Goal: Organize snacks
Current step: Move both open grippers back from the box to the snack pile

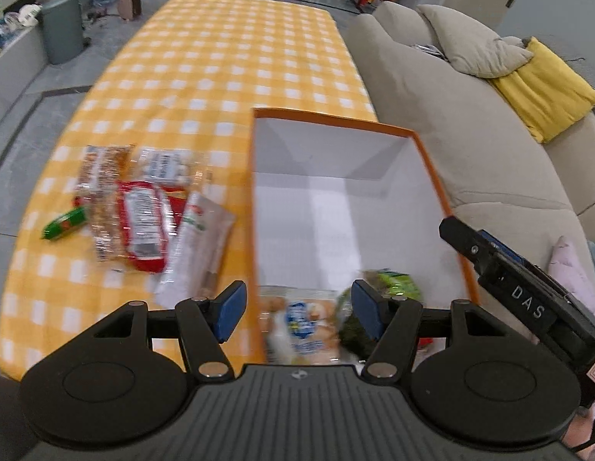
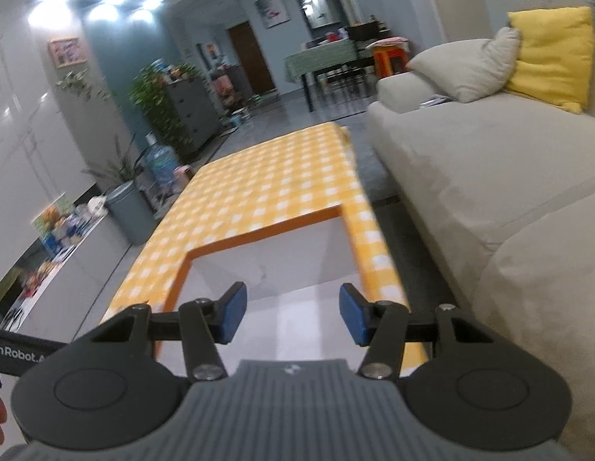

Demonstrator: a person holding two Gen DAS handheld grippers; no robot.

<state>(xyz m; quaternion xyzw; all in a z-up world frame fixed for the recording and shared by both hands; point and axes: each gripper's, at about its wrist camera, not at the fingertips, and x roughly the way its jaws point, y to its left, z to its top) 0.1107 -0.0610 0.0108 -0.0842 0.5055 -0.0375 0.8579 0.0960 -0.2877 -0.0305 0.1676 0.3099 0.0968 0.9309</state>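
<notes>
Left wrist view: left gripper [image 1: 295, 309], fingers apart, nothing between them, above the near end of the orange box [image 1: 432, 176]. Box white inside; a blue-and-white snack bag [image 1: 303, 326] and a green packet [image 1: 397, 282] lie at its near end. Loose snack packets [image 1: 143, 211] on the yellow checked tablecloth [image 1: 228, 57], just left of the box. Right gripper [image 1: 520, 292] by the box's right wall.
Right wrist view: right gripper [image 2: 291, 317], fingers apart, empty, over the box [image 2: 259, 236]; grey sofa [image 2: 489, 173] to the right
</notes>
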